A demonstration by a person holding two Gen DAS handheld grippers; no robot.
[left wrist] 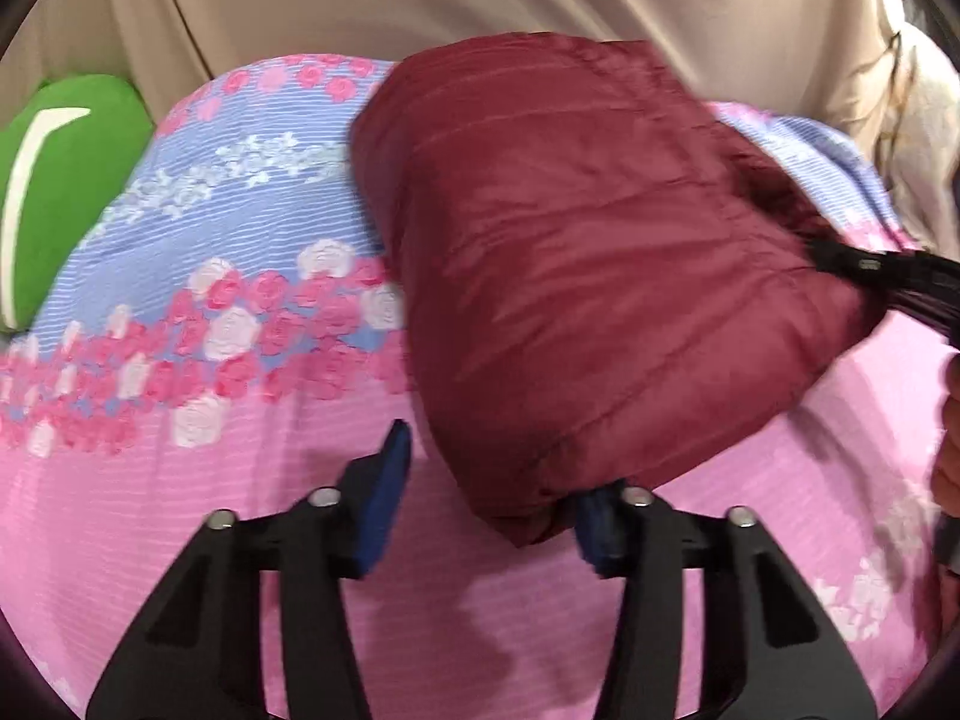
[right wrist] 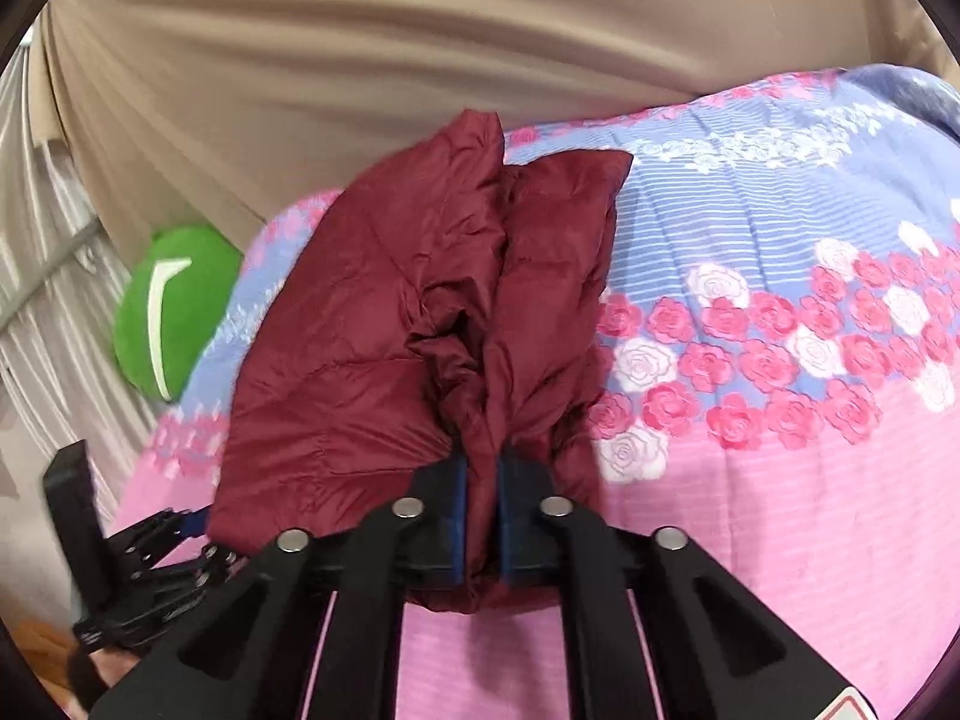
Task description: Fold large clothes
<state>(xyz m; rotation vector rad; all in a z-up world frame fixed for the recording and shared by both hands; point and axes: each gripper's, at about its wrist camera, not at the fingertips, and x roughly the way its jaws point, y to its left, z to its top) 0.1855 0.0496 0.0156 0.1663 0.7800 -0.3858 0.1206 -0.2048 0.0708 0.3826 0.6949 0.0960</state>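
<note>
- On the bed: a bedspread, pink toward the cameras, blue-striped farther back, with a band of pink and white roses across it.
- Item 1, maroon quilted jacket: a padded, folded bundle lying on the bedspread. From the left wrist camera it fills the centre and the 2 o'clock part of the frame; from the right wrist camera it runs from centre toward 11 o'clock, with two folded thicknesses standing side by side and a crease between them.
- Item 2, left tongs: spread wide. The near corner of the jacket lies between the blue pads, over the right-hand pad; the left-hand pad stands apart from the cloth. From the right wrist camera these tongs show at 8 o'clock, beside the jacket's lower left corner; blurred there.
- Item 3, right tongs: pressed together on a gathered fold of the jacket's near edge, with cloth bunched between the blue pads and hanging just below them. From the left wrist camera the same tongs reach in from 3 o'clock and meet the jacket's right edge.
- Item 4, green cushion with a white curved stripe: at 9 o'clock from the left wrist camera, at the far left edge of the bed, well apart from the jacket.
- Item 5, beige curtain: hangs in folds behind the bed, across the 12 o'clock part of both views.
</note>
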